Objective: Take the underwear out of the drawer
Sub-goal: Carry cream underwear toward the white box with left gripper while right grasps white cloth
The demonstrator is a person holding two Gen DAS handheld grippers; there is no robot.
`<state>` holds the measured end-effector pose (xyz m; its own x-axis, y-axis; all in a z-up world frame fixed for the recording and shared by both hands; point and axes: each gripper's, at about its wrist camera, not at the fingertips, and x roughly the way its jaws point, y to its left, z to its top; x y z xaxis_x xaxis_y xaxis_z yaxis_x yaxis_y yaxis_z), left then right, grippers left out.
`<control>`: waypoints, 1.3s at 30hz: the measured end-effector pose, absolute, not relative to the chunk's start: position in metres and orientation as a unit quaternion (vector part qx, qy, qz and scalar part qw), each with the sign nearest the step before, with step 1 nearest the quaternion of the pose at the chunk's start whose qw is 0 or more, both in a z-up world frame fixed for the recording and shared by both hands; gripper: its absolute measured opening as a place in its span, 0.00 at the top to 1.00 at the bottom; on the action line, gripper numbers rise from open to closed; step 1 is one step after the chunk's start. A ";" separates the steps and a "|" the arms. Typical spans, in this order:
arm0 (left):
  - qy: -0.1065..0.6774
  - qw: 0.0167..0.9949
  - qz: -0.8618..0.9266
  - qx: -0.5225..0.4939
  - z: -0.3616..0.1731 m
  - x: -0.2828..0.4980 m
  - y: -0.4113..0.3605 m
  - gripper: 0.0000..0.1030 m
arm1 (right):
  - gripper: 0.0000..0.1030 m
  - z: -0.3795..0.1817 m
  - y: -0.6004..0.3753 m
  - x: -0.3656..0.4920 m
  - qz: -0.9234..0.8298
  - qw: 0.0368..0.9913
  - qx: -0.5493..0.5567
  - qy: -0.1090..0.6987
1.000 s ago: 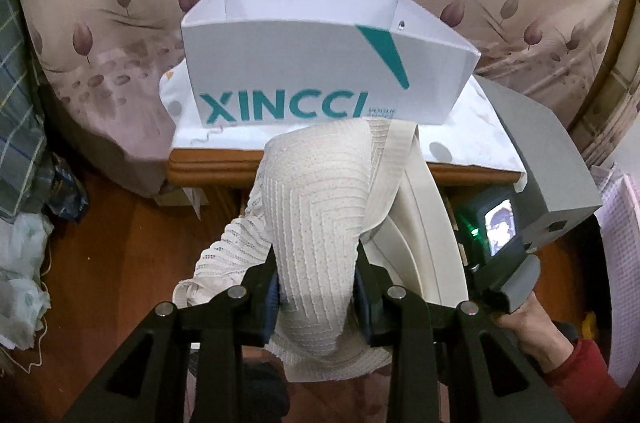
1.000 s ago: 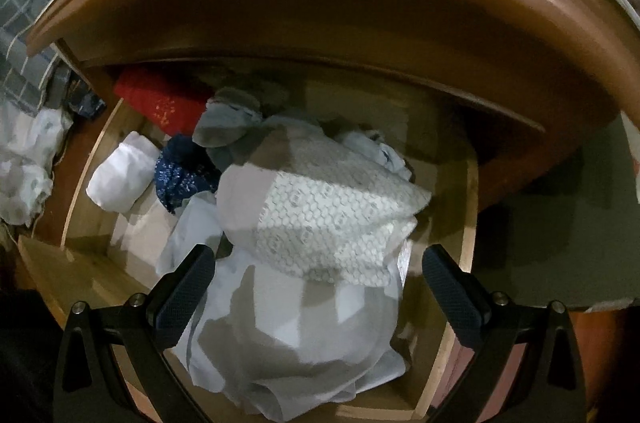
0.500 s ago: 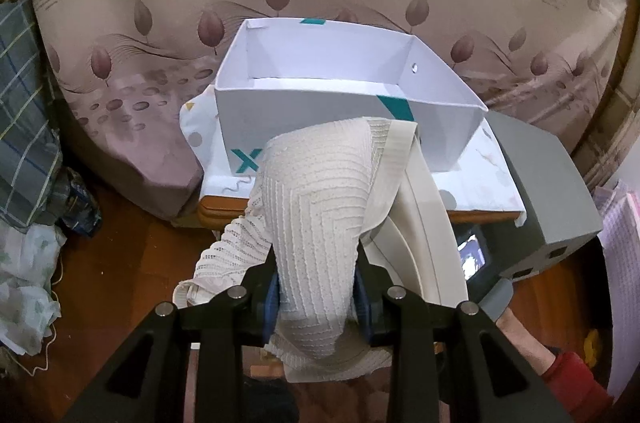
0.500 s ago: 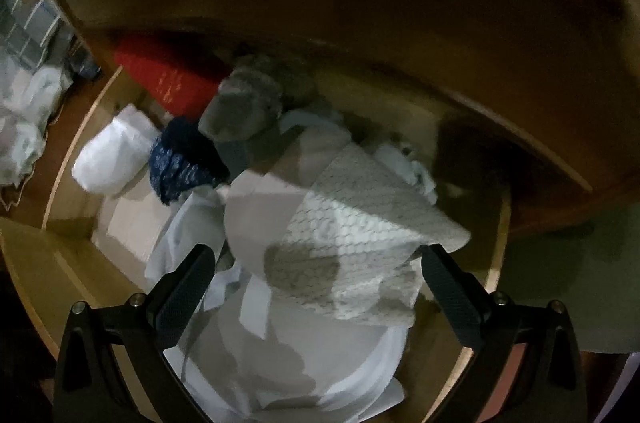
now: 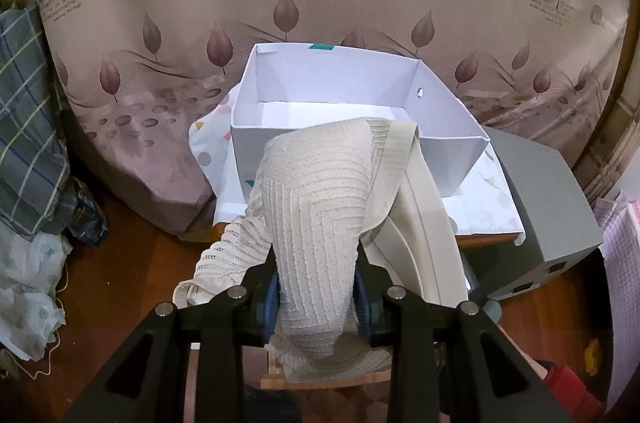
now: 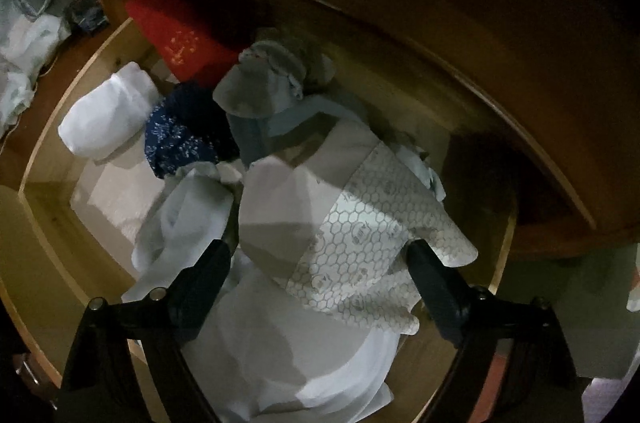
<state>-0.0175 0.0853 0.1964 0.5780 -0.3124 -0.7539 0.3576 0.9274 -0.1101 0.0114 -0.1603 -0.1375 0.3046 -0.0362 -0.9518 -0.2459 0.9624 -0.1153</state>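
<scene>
In the left wrist view my left gripper (image 5: 316, 297) is shut on a cream ribbed piece of underwear (image 5: 320, 207), held up in front of an open white cardboard box (image 5: 352, 107) on a small cloth-covered table. In the right wrist view my right gripper (image 6: 320, 271) reaches down into the wooden drawer (image 6: 52, 223). Its jaws are closing around a pale garment with a honeycomb print (image 6: 360, 239); the garment lies between the fingers, but the pads stand apart from it. Under it lie white clothes (image 6: 304, 343).
The drawer also holds a red item (image 6: 188, 35), a dark blue patterned piece (image 6: 180, 135), a white roll (image 6: 108, 111) and a grey piece (image 6: 260, 83). A leaf-print bedspread (image 5: 320, 3) hangs behind the box. A grey unit (image 5: 548, 207) stands at the right.
My left gripper rose with the cream underwear, so the box's inside now shows. My right gripper went deeper into the drawer and its fingers drew closer around the honeycomb garment.
</scene>
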 end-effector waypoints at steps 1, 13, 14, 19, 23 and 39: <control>0.419 0.888 -0.188 0.025 0.196 -0.017 0.086 0.70 | 0.15 -0.138 -0.161 0.010 0.062 0.797 -0.112 0.591; 0.425 0.883 -0.199 0.024 0.194 -0.013 0.090 0.70 | 0.18 -0.149 -0.167 0.018 0.056 0.784 -0.059 0.615; 0.424 0.883 -0.201 0.025 0.195 -0.014 0.089 0.70 | 0.18 -0.150 -0.165 0.019 0.057 0.781 -0.067 0.618; 0.414 0.885 -0.209 0.032 0.203 -0.017 0.086 0.70 | 0.20 -0.158 -0.151 0.025 0.054 0.768 -0.118 0.628; 0.416 0.882 -0.218 0.033 0.203 -0.019 0.082 0.70 | 0.20 -0.157 -0.148 0.023 0.046 0.766 -0.122 0.630; 0.424 0.878 -0.222 0.029 0.198 -0.018 0.085 0.70 | 0.22 -0.186 -0.177 0.006 0.064 0.675 0.001 0.735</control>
<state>-0.0178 0.0850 0.1983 0.5425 -0.3651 -0.7566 0.4136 0.9000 -0.1377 0.0059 -0.1768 -0.1856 -0.0890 0.0879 -0.9921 -0.0862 0.9917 0.0956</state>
